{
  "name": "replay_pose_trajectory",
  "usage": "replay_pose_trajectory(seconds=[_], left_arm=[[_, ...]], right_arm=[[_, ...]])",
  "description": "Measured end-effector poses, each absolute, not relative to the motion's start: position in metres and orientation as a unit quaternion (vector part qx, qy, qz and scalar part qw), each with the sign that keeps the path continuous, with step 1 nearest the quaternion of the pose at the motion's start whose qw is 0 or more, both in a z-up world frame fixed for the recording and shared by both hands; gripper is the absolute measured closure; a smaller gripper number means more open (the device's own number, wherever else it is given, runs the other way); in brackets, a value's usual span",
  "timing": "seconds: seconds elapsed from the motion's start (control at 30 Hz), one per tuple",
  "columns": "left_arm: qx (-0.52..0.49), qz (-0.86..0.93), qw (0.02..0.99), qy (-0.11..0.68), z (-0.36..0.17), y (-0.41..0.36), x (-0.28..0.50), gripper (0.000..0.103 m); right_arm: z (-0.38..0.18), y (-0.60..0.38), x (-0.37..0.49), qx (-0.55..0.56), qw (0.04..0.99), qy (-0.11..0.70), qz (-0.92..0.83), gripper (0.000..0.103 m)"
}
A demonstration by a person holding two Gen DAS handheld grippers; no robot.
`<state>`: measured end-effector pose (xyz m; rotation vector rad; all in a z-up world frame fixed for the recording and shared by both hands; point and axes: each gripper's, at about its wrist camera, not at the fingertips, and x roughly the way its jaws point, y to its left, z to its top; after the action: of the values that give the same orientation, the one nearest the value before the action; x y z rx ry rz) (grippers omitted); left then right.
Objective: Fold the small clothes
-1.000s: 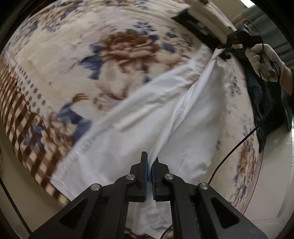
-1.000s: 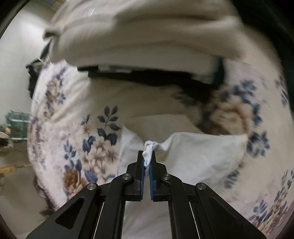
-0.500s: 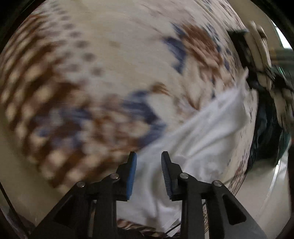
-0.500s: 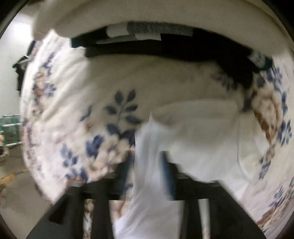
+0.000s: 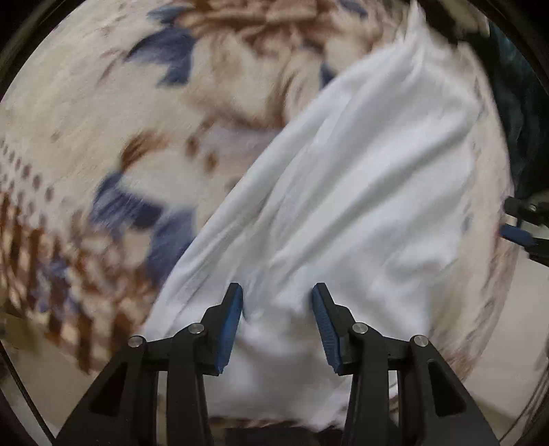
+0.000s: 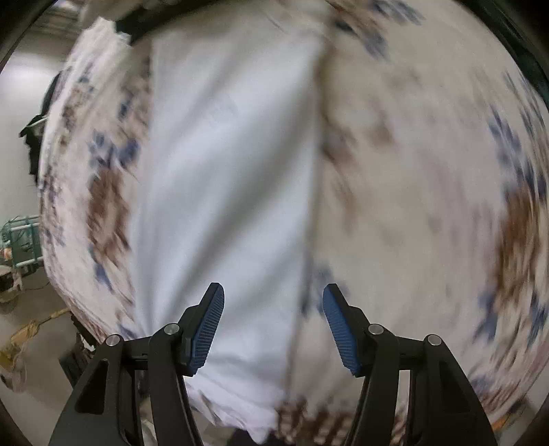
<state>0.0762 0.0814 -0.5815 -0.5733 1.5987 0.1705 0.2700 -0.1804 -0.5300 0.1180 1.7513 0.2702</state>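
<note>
A white garment (image 5: 360, 192) lies folded lengthwise on the floral blanket (image 5: 103, 103). My left gripper (image 5: 277, 308) is open and empty, its jaws wide apart just above the garment's near end. In the right wrist view the same white garment (image 6: 226, 192) runs as a long strip away from me. My right gripper (image 6: 272, 308) is open and empty over the garment's near right edge. The right gripper's blue fingertip (image 5: 516, 235) shows at the right edge of the left wrist view. Both views are blurred by motion.
The floral blanket (image 6: 429, 171) covers the whole work surface. A dark garment (image 5: 514, 103) lies at the blanket's far right edge. A black item (image 6: 144, 24) sits beyond the white garment's far end. Floor and clutter (image 6: 20, 274) show to the left.
Both grippers were shut on the white garment and held it up. They have let go and opened. The garment now lies flat, and both grippers have swung back to its near end.
</note>
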Motion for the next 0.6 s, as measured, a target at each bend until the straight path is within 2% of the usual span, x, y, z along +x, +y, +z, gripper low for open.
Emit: replay_pose_trajectory(seconds=[0.13, 0.27, 0.4, 0.6], left_arm=[[-0.216, 0.091, 0.628, 0.742, -0.577, 0.099, 0.023, 0.063], [-0.236, 0.115, 0.618, 0.741, -0.557, 0.124, -0.020, 0.063], [-0.303, 0.100, 0.630, 0.708, -0.543, 0.129, -0.031, 0.063], [-0.279, 0.064, 0.650, 0.704, -0.565, 0.097, -0.006, 0.063]], right_arm=[[-0.545, -0.209, 0.209, 0.064, 0.617, 0.778, 0.102, 0.041], [-0.552, -0.213, 0.158, 0.084, 0.611, 0.778, 0.120, 0.041], [-0.548, -0.211, 0.113, 0.112, 0.606, 0.776, 0.135, 0.041], [-0.572, -0.230, 0.054, 0.235, 0.575, 0.777, 0.101, 0.043]])
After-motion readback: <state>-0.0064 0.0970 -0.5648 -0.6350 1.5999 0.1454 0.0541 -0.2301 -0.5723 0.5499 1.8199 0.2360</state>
